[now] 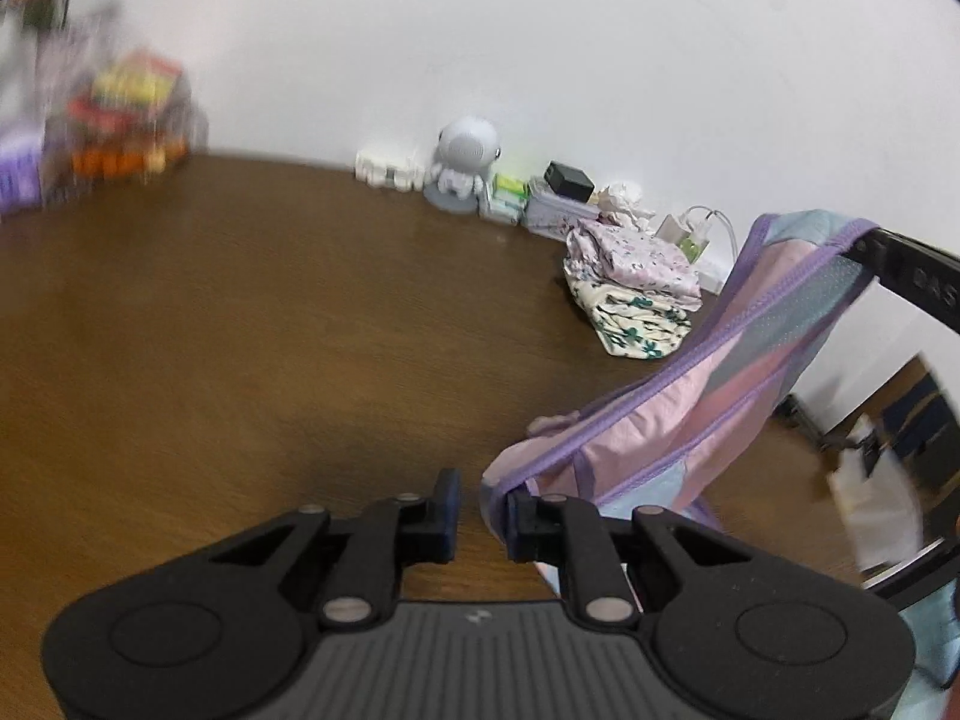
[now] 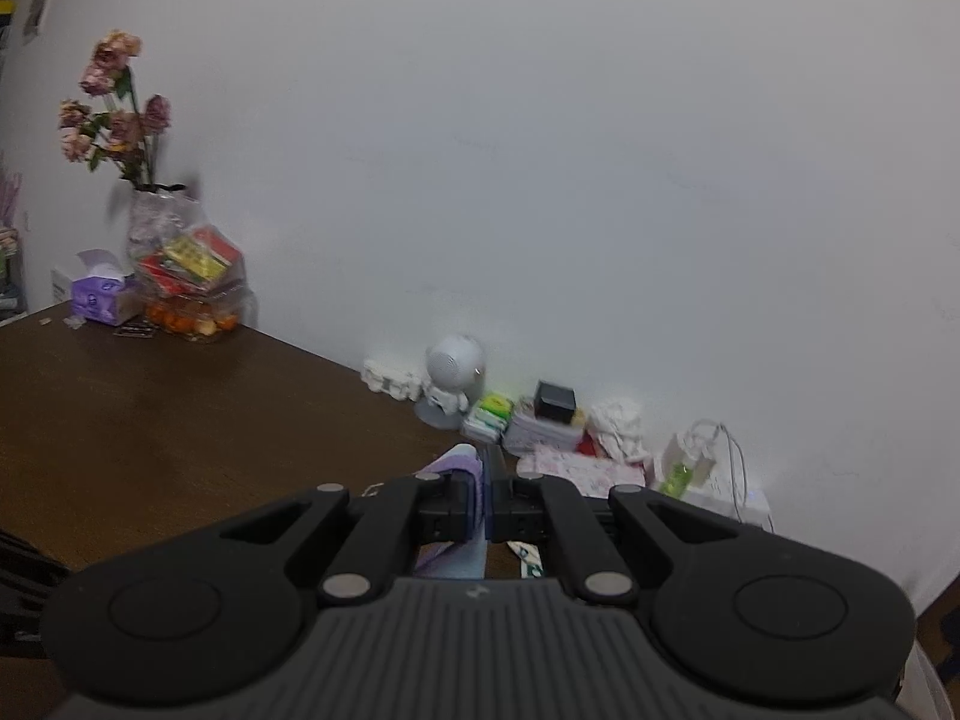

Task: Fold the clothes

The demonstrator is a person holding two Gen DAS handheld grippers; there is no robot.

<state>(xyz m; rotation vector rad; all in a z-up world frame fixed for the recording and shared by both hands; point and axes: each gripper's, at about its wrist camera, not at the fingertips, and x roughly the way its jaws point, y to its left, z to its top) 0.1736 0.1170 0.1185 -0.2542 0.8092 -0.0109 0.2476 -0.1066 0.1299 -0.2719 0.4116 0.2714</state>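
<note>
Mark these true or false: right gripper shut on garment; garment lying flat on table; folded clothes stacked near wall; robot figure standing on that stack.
1. The right gripper is shut on the pink, purple and light-blue patchwork garment. True.
2. The garment lies flat on the brown wooden table. False: it hangs stretched from the right gripper down to the left gripper, its edge at one finger.
3. A stack of folded floral clothes sits on the table near the wall. True.
4. The white round-headed robot figure stands on that stack. False: it stands on the table by the wall, apart from the stack.
</note>
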